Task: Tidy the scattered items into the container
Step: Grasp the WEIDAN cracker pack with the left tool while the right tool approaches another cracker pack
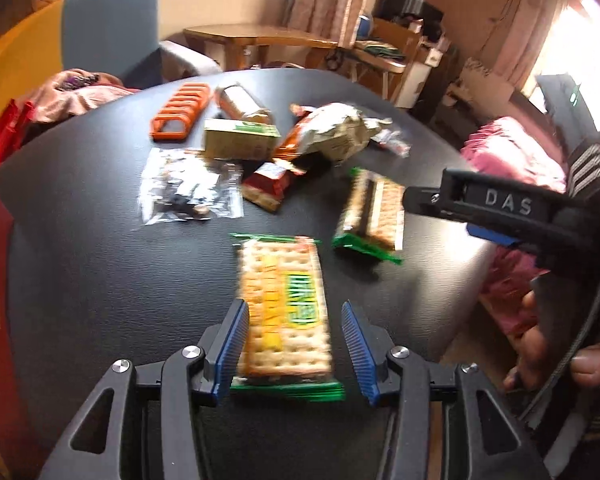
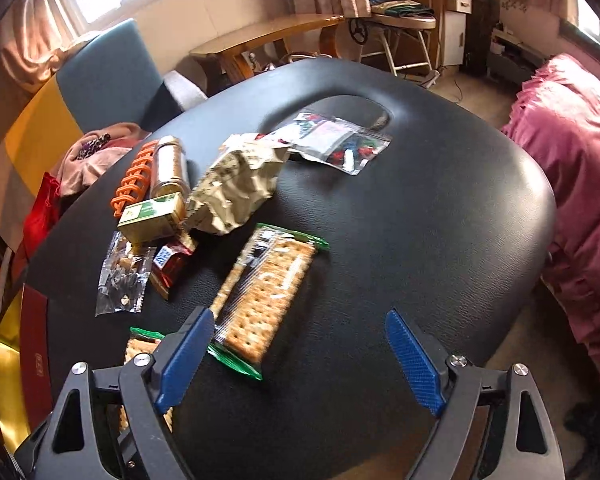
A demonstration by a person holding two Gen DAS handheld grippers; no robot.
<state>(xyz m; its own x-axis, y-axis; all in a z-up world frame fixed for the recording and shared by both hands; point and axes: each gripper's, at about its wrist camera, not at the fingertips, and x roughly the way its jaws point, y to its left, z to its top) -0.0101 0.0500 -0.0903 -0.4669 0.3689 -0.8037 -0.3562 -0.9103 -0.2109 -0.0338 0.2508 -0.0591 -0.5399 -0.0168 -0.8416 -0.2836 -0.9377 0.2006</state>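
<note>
My left gripper [image 1: 292, 346] spread, straddled cracker pack [image 1: 285, 312], pads not yet pressing, lined up for pinch; my right gripper [image 2: 300, 360] spread wide, second cracker pack [image 2: 260, 296] just ahead-left; container unseen

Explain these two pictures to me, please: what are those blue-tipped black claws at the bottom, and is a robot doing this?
No robot: a person holds a two-finger gripper in each hand, and each carries a wide-angle camera looking along its fingers. One picture comes from the left gripper, the other from the right gripper; the right one also shows in the left view, with the hand holding it. On the black table lie two cracker packs, a crumpled paper bag, a small green-and-tan box, an orange plastic rack, a jar and some clear packets. The left jaws stand open around the near cracker pack. The right jaws are open over the other cracker pack, holding nothing.
</note>
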